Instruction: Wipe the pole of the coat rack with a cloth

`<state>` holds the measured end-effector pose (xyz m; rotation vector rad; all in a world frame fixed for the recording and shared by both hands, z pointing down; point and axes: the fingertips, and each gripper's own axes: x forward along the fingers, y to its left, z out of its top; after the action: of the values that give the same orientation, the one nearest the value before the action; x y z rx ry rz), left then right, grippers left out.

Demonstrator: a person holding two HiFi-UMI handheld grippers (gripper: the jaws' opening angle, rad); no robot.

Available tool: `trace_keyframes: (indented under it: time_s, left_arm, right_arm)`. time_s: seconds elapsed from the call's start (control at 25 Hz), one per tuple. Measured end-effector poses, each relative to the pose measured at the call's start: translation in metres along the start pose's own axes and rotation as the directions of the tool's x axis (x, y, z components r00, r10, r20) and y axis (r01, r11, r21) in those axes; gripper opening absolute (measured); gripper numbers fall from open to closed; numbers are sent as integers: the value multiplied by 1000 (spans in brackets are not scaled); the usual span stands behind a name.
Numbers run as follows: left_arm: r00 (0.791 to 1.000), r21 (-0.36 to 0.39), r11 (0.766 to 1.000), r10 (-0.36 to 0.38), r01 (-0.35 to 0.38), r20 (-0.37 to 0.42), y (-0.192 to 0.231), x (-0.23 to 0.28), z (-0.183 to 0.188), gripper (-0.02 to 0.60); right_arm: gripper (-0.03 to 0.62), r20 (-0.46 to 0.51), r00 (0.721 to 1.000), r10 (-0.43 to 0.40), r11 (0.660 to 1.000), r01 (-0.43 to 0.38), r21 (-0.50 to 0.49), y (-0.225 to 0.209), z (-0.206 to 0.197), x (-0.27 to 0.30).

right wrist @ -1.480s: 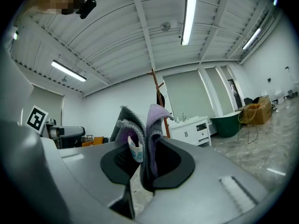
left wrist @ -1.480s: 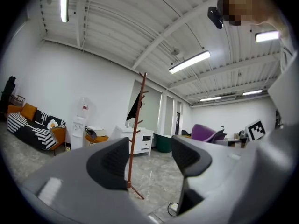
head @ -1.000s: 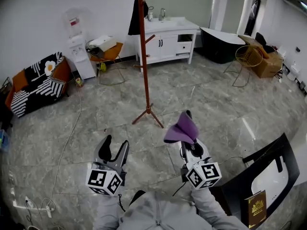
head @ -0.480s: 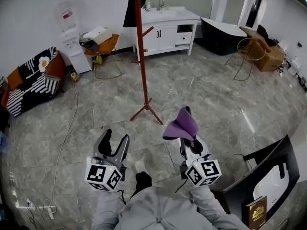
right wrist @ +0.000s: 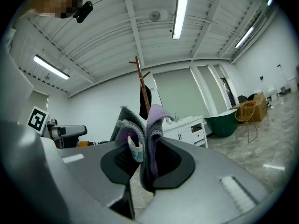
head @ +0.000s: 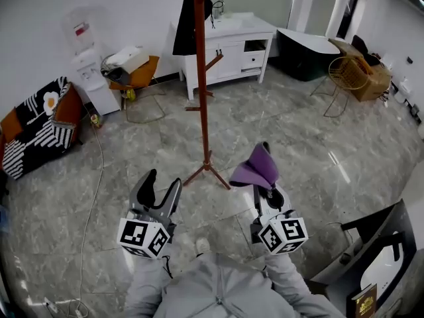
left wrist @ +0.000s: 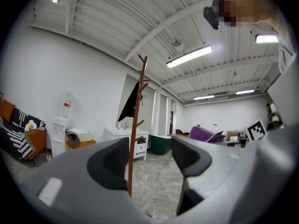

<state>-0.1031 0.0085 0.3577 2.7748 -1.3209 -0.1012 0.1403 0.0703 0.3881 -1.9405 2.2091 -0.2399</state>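
cloth (head: 255,168) in right gripper (head: 265,177), rack (head: 201,78) apart

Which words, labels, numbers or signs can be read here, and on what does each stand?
No text can be read.
Tag on the cloth: blue print, blurred.
Red label on the water dispenser: too small.
Gold emblem on the book: too small.
Square markers: patterns only, no letters.

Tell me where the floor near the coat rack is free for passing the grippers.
Free: the floor between the pole and the wire chair, and left of the pole up to the cable. Crowded: behind the pole, by the white cabinet and orange chair.
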Motion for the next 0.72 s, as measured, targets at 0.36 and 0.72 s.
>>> trace_keyframes:
  time_s: [0.36,0.72]
  left_arm:
    - [998,-10,999,-50,49,-29,58,58,-2,308]
    - [999,-18,999,-43,43,-22,79,106,-4,308]
  right_arm:
    - [57,21,999,-30,999,30,-24,8,10,83]
    - [57,68,998,13,995,-6,-98,-7,40,149]
